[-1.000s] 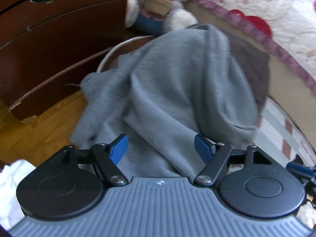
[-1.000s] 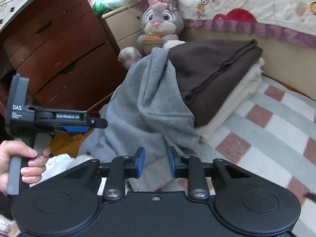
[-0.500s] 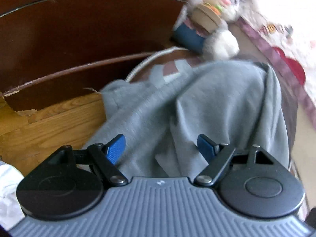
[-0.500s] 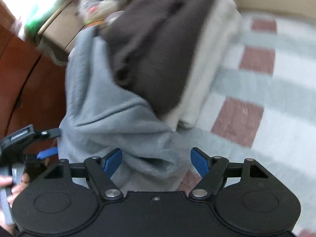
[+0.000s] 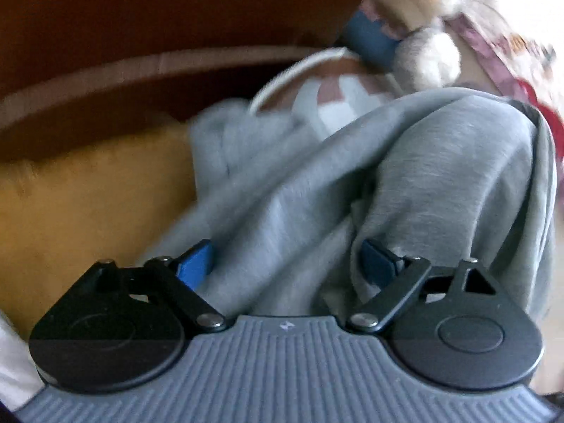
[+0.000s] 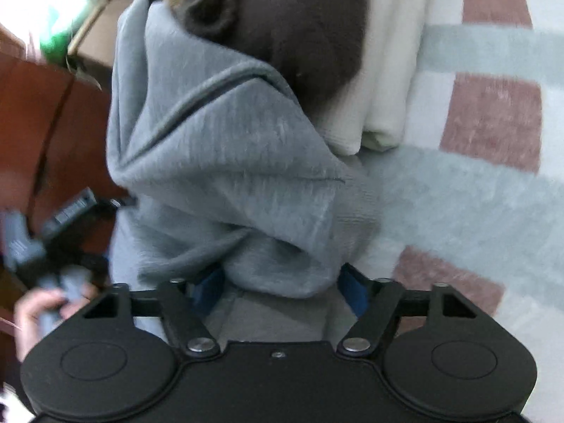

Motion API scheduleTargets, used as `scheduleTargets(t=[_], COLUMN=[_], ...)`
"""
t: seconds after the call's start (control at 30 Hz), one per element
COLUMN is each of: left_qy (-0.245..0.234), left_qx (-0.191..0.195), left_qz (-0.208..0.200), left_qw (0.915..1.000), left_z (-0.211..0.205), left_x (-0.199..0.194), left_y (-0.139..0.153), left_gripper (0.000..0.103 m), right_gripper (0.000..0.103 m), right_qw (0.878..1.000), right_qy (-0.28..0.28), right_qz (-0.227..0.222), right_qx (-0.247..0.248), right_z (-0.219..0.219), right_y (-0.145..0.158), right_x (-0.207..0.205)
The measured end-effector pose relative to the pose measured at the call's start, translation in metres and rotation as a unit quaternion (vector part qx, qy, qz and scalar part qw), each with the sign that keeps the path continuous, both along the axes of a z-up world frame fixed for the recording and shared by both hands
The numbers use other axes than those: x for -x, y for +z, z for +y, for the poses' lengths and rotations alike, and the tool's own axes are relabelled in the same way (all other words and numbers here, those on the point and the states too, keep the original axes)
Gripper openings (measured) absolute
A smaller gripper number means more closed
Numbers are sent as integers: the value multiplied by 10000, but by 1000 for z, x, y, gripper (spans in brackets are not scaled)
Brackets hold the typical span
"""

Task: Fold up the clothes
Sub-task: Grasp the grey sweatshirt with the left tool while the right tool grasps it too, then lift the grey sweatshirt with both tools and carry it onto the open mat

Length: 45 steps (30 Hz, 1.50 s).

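One grey garment (image 6: 225, 162) is what we log here: rumpled, unfolded, draped off the bed's edge, its upper end riding up against a stack of folded clothes, brown (image 6: 303, 31) over cream (image 6: 384, 70), its lower bulk sagging toward us. In the right wrist view its long axis climbs from the near bottom up and a little left.

Right gripper (image 6: 280, 285): fingers spread wide, nothing clamped, yet a fat roll of grey cloth sits directly between and just ahead of the blue pads. Left gripper (image 5: 289, 261): likewise spread, grey folds lying between its pads; from the other camera we see it (image 6: 70, 218) low at the garment's left flank, a hand (image 6: 38, 313) on its grip.

Our judgement: both claws sit at the garment's near end, right one centred on the roll, left one off toward the dresser side. Whether this cloth was just let go or is about to be pinched, we cannot tell.

Outward: checked bedspread (image 6: 476, 162) to the right, dark wooden dresser (image 5: 158, 17) left, plush rabbit (image 5: 416, 35) beyond, blurred.
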State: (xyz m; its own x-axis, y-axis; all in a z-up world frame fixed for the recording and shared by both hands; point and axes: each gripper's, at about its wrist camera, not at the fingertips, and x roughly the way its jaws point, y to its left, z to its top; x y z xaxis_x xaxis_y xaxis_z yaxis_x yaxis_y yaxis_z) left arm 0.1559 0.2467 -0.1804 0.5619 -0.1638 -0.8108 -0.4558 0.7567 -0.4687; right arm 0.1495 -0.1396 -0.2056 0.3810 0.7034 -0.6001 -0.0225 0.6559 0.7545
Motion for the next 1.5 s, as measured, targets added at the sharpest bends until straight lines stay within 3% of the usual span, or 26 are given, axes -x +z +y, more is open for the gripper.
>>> scheduleTargets(t=[0.03, 0.1, 0.13, 0.17, 0.2, 0.33, 0.43, 0.47, 0.5, 0.7, 0.8, 1.0, 1.13, 1.33, 1.43, 1.5], left_qy=[116, 362, 270, 168, 66, -341, -645, -735, -825, -1051, -1050, -986, -935, -1042, -1082, -1167], left_qx=[369, 1219, 1378, 1524, 1670, 2247, 2672, 2636, 2559, 3133, 3030, 3032, 3063, 2548, 2528, 2325], left_qz=[90, 172, 124, 72, 20, -189, -346, -381, -405, -489, -384, -374, -395, -207, -236, -142], left_qw=[9992, 9917, 9900, 9881, 9859, 9736, 9609, 9611, 9623, 9426, 9464, 9471, 9465, 9611, 9612, 9655], left_z=[4, 15, 12, 9, 7, -5, -13, -18, -24, -45, -50, -65, -75, -104, -117, -127], left_x=[1, 6, 8, 10, 12, 19, 24, 26, 25, 18, 14, 22, 29, 24, 24, 20], left_y=[-10, -27, -25, -23, -22, -14, -8, -5, -2, 0, 10, 34, 50, 89, 106, 118], left_gripper=[98, 96, 96, 91, 80, 64, 64, 64, 64, 64, 64, 64, 64, 64, 64, 64], right_gripper=[57, 53, 51, 50, 49, 49, 49, 49, 49, 42, 42, 36, 36, 36, 36, 36], right_qw=[9999, 9999, 9998, 9998, 9997, 9987, 9976, 9976, 9974, 9904, 9910, 9881, 9887, 9893, 9888, 9881], right_qy=[-11, 25, 53, 81, 120, 315, 363, 386, 391, 629, 629, 702, 548, 581, 421, 339], right_qz=[38, -12, -57, -102, -138, -177, -164, -187, -254, -877, -936, -935, -623, -716, -700, -675], right_qx=[-114, -163, -158, -152, -159, -369, -566, -540, -559, -861, -718, -1003, -1248, -1131, -1249, -1339], right_z=[-1, 3, 5, 7, 10, 22, 30, 34, 36, 52, 70, 61, 63, 45, 30, 19], right_y=[-1, 2, 4, 5, 7, 15, 25, 29, 31, 54, 57, 56, 53, 66, 68, 70], right_x=[-1, -1, 0, 1, 1, 5, 7, 8, 8, 3, 5, 24, 35, 36, 46, 53])
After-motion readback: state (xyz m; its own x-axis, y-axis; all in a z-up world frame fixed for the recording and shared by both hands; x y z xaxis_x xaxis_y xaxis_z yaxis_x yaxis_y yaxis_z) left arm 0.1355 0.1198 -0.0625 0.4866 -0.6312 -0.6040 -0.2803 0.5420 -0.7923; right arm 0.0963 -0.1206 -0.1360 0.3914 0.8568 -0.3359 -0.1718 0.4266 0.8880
